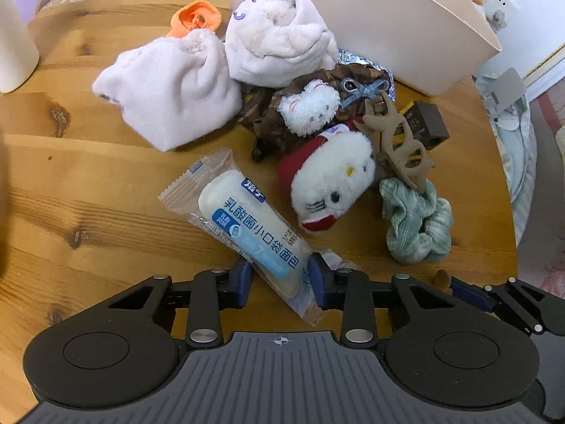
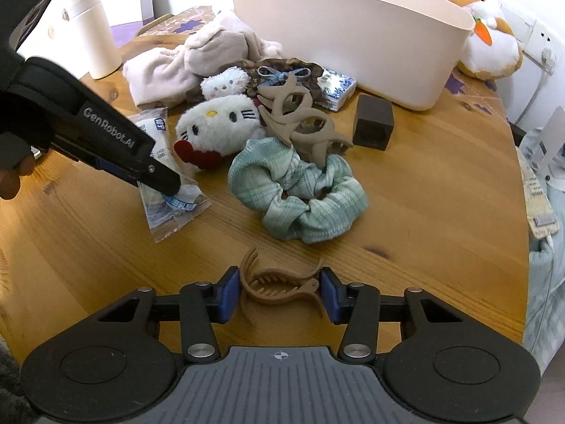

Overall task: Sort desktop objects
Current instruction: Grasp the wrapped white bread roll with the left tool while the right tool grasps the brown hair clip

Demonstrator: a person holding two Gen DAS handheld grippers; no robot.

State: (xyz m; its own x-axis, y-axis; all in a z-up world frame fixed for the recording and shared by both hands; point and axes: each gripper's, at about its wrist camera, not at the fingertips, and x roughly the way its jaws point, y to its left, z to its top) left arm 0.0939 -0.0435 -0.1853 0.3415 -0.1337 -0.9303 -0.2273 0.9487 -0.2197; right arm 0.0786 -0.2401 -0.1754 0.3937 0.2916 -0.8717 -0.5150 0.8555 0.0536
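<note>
- The left gripper (image 1: 280, 277) has its blue pads on either side of a wrapped bread roll (image 1: 247, 226), closed onto the near end of the packet, which lies slanted on the wooden table (image 1: 88, 183).
- The right gripper (image 2: 279, 295) holds a small brown hair clip (image 2: 279, 284) between its blue pads, one pad pressing each end, just above the table edge nearest the camera.
- Close beyond the bread roll lies a white cat plush with a red bow (image 1: 330, 183), almost touching the wrapper.
- Beside the plush sits a green scrunchie (image 1: 416, 222) with a large beige claw clip (image 1: 395, 141) resting on top of it.
- Behind these are a smaller white plush (image 1: 309, 106) on a brown patterned cloth (image 1: 272, 116), a dark brown box (image 1: 425, 123), and two pale pink fleece bundles (image 1: 169, 92).
- An orange item (image 1: 196, 17) peeks out behind the fleece; what it is cannot be told.
- A beige bin (image 1: 406, 24) stands at the back of the pile, touching the table.
- The right wrist view alone shows the left gripper from outside (image 2: 155, 173), coming in from the left with its tip on the bread wrapper.
- That view also shows a blue-patterned tissue pack (image 2: 335, 88) by the bin, a cream tumbler (image 2: 93, 31), and an orange-and-white stuffed toy (image 2: 491, 46) behind the bin.
- The left wrist view shows only a tip of the right gripper at its lower right edge (image 1: 473, 293).
</note>
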